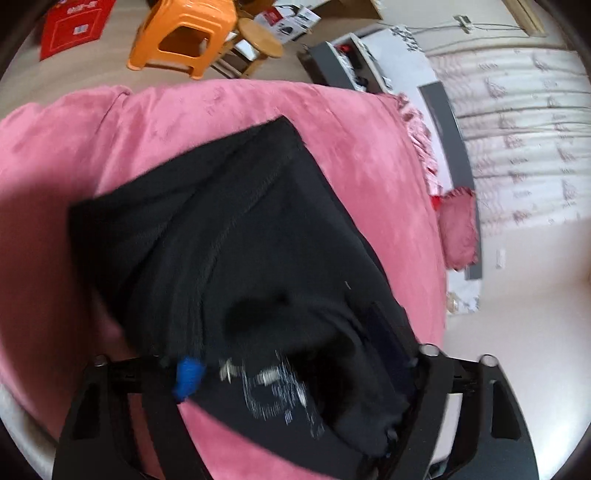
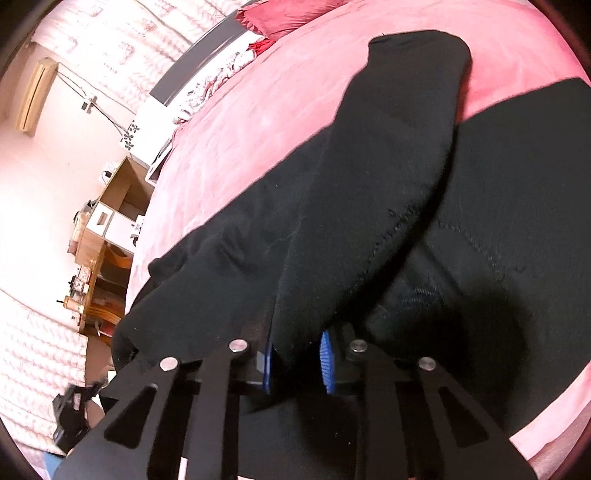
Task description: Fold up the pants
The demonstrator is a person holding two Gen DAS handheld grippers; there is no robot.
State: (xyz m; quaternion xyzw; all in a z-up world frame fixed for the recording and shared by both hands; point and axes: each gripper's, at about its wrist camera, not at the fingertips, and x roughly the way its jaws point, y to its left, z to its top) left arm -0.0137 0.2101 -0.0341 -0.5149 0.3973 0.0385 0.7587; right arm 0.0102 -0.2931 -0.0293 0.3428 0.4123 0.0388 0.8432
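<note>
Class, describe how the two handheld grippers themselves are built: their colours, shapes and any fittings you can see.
Both the left gripper and right gripper are matte black, with flat linkage arms pierced by triangular cut-outs and joined by round silver pivot pins. The finger pads are blue and ribbed. No cables, markings or sleeves show.

One pair of black fabric pants (image 1: 229,236), one pink plush bedspread (image 1: 207,107), two stools (one orange plastic (image 1: 181,35), one round wooden (image 1: 258,38)).

Black pants (image 1: 236,236) on a pink blanket (image 1: 351,122). Black gripper (image 2: 297,363) with blue pads (image 2: 327,363). Orange stool (image 1: 181,33); red box (image 1: 74,26); white wallpaper (image 1: 524,140) with a faint repeated motif.
</note>
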